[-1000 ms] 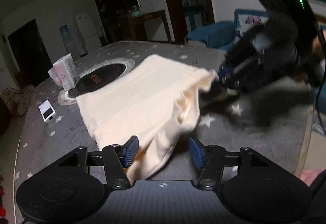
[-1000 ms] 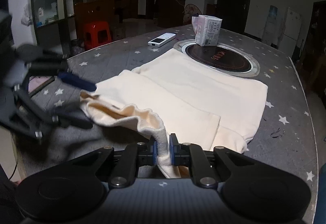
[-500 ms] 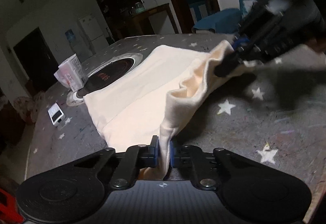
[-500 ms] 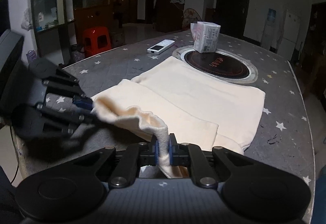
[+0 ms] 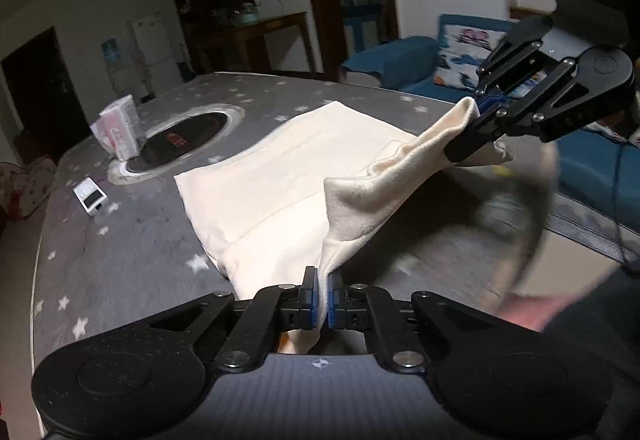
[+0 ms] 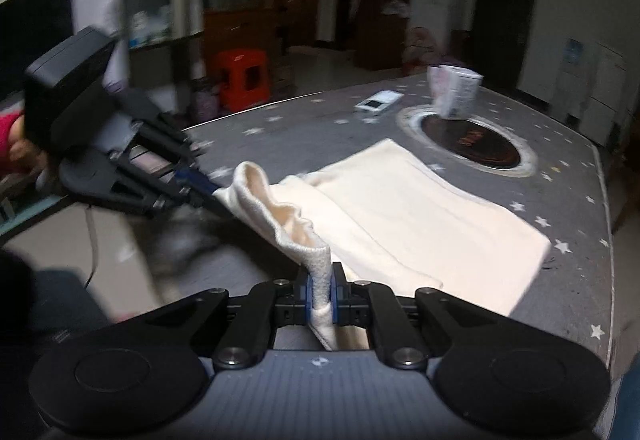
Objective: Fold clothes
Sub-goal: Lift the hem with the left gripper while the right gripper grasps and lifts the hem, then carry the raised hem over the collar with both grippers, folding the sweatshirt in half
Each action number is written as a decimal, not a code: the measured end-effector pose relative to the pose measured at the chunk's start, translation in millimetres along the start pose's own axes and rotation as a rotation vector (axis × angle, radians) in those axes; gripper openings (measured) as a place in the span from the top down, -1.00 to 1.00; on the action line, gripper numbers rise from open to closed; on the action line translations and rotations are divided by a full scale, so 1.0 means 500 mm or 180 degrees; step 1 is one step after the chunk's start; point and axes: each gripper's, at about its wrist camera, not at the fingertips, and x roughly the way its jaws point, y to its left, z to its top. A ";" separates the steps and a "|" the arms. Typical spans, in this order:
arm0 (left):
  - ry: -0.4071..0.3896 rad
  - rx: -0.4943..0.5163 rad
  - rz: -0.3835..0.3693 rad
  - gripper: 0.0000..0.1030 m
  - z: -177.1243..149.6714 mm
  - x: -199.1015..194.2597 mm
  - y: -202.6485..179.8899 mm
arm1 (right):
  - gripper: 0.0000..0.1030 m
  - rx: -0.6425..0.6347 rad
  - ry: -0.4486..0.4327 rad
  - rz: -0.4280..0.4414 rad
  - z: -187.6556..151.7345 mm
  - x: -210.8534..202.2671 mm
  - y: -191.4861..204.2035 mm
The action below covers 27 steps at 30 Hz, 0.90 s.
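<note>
A cream garment (image 5: 280, 180) lies partly folded on the grey star-patterned table (image 5: 120, 260); it also shows in the right wrist view (image 6: 420, 208). My left gripper (image 5: 322, 298) is shut on one near corner of the garment. My right gripper (image 6: 321, 294) is shut on the other near corner. Both corners are lifted above the table, with the near edge sagging between them. The right gripper also shows in the left wrist view (image 5: 476, 124), and the left gripper in the right wrist view (image 6: 200, 188).
A round black hotplate (image 5: 180, 140) is set in the table's middle, with a tissue pack (image 5: 118, 128) at its rim and a white remote (image 5: 90, 196) near it. A blue sofa (image 5: 400, 60) stands behind the table. A red stool (image 6: 242, 78) is on the floor.
My left gripper closed on the garment's near corner. Both grippers have since lifted the near edge up off the table and pulled it toward the table's near side.
</note>
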 end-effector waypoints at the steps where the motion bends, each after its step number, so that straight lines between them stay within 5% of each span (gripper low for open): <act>1: 0.0024 -0.0005 -0.0050 0.90 -0.005 -0.019 -0.008 | 0.86 -0.0037 0.0018 0.0081 -0.003 -0.019 0.016; 5: -0.0022 0.0060 -0.0087 0.90 -0.005 -0.082 -0.033 | 0.86 -0.0028 0.0018 0.0293 -0.002 -0.080 0.059; 11: -0.0167 0.0061 -0.0004 0.90 0.046 -0.065 -0.007 | 0.88 0.0123 -0.0033 0.0201 0.030 -0.104 0.038; 20: -0.0160 -0.0086 0.0177 0.90 0.160 0.082 0.072 | 0.91 0.0595 -0.0131 -0.0178 0.074 -0.049 -0.124; 27: -0.0036 -0.0413 0.0348 0.80 0.205 0.241 0.118 | 0.89 0.1070 0.0001 -0.0617 0.057 0.085 -0.251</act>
